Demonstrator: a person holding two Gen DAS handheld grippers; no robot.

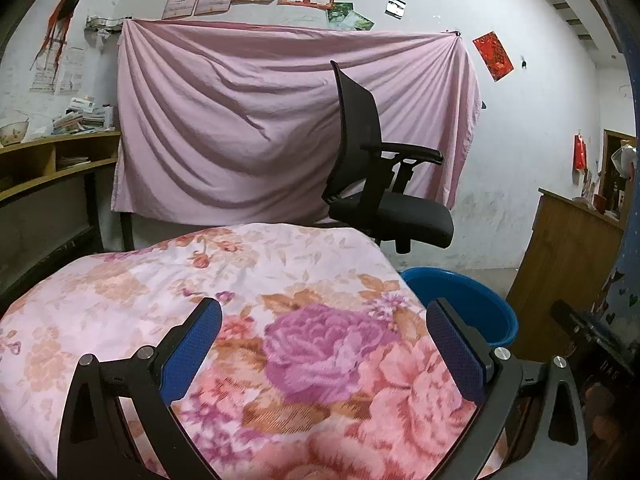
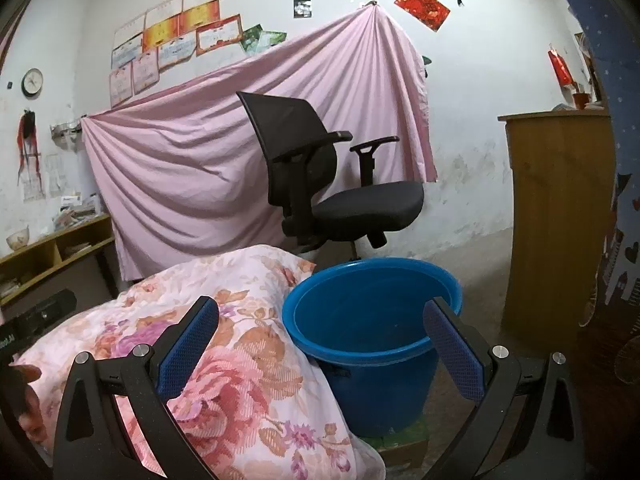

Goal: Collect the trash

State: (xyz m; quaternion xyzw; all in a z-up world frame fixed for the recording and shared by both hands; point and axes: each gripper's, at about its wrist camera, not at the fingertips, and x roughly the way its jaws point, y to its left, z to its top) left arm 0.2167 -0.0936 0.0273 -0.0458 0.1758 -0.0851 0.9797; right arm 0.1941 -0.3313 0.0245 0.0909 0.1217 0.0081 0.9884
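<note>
A blue plastic bucket (image 2: 372, 320) stands on a low block to the right of a surface covered with a pink floral cloth (image 2: 224, 344); its rim also shows in the left wrist view (image 1: 472, 300). My right gripper (image 2: 320, 328) is open and empty, held above the cloth's right edge and the bucket's mouth. My left gripper (image 1: 324, 332) is open and empty above the floral cloth (image 1: 248, 320). No trash item shows on the cloth. The bucket's inside looks empty as far as I can see.
A black office chair (image 2: 332, 184) stands behind the bucket before a hung pink sheet (image 1: 272, 120). A wooden cabinet (image 2: 556, 216) is at the right. A wooden shelf desk (image 1: 48, 168) with books and a bowl is at the left.
</note>
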